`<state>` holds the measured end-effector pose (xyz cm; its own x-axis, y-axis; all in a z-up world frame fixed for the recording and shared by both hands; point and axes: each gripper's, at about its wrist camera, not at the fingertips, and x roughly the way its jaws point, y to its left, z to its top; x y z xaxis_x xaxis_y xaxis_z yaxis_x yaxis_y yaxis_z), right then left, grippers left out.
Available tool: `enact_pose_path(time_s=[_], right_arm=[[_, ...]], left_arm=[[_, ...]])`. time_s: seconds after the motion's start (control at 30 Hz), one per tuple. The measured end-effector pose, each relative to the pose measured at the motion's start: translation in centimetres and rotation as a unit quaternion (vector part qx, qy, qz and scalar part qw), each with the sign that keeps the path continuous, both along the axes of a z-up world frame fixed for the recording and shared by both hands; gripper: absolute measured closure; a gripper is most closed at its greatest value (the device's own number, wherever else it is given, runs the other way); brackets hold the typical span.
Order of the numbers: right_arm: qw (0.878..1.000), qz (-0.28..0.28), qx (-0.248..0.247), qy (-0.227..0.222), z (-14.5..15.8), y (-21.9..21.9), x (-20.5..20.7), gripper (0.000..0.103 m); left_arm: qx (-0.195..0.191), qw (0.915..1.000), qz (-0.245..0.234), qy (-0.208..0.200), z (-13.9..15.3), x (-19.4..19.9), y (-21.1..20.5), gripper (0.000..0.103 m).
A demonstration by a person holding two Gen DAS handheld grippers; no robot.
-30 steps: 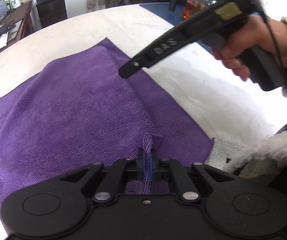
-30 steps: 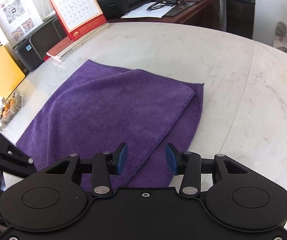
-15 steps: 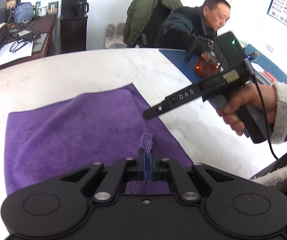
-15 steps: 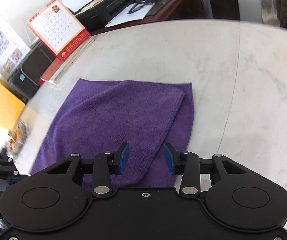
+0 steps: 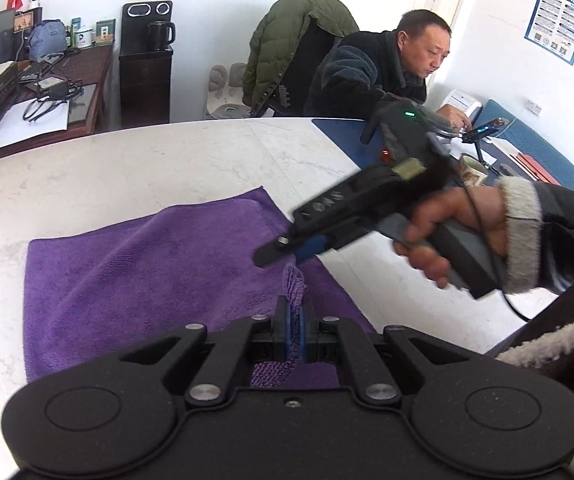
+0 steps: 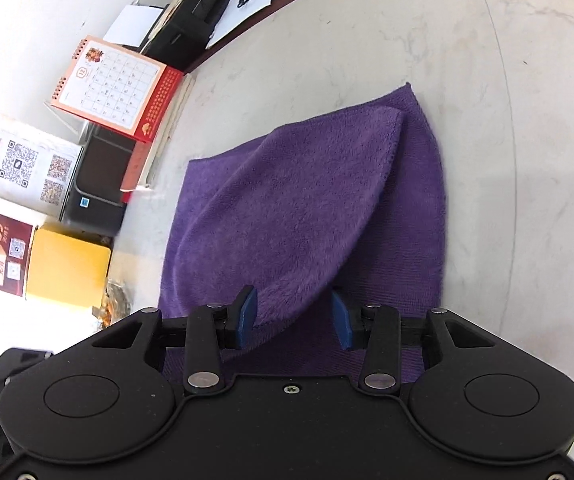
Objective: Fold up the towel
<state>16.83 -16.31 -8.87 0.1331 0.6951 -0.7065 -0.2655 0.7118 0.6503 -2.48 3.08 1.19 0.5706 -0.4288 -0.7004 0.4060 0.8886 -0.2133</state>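
The purple towel [image 5: 135, 276] lies partly folded on the white bench [image 5: 127, 168]. The left tool [image 5: 295, 322] is squeezed tight on a corner of the towel and lifts it. The right tool [image 6: 294, 322] is apart, with nothing pinched, just above the towel's folded edge.

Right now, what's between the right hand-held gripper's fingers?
A raised fold of the purple towel sits between the open right hand-held gripper fingers, unpinched; right wrist view shows it.
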Motion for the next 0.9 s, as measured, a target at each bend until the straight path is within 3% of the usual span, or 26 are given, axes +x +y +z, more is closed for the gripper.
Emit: enact_pose_path(time_s=[0.33, 0.47, 0.53, 0.63, 0.9], right_arm=[[0.998, -0.009, -0.041, -0.052, -0.2, 1.6, 5.0, 0.066], [0.997, -0.013, -0.052, -0.061, -0.6, 1.6, 6.2, 0.078], [0.996, -0.011, -0.058, -0.068, -0.7, 1.8, 6.5, 0.090], [0.994, -0.007, -0.069, -0.081, -0.9, 1.9, 6.7, 0.099], [0.995, 0.007, -0.028, -0.094, 0.5, 2.7, 7.3, 0.101]], left_arm=[[-0.009, 0.9998, -0.006, 0.017, -0.8, -0.1, -0.3, 0.099], [-0.012, 0.9996, -0.005, 0.025, -1.2, 0.0, -0.3, 0.099], [-0.013, 0.9995, -0.006, 0.029, -1.5, 0.1, -0.3, 0.099], [-0.022, 0.9991, -0.002, 0.037, -2.2, 0.2, -0.2, 0.099], [-0.067, 0.9964, 0.049, 0.017, -1.2, 0.0, 3.2, 0.099]])
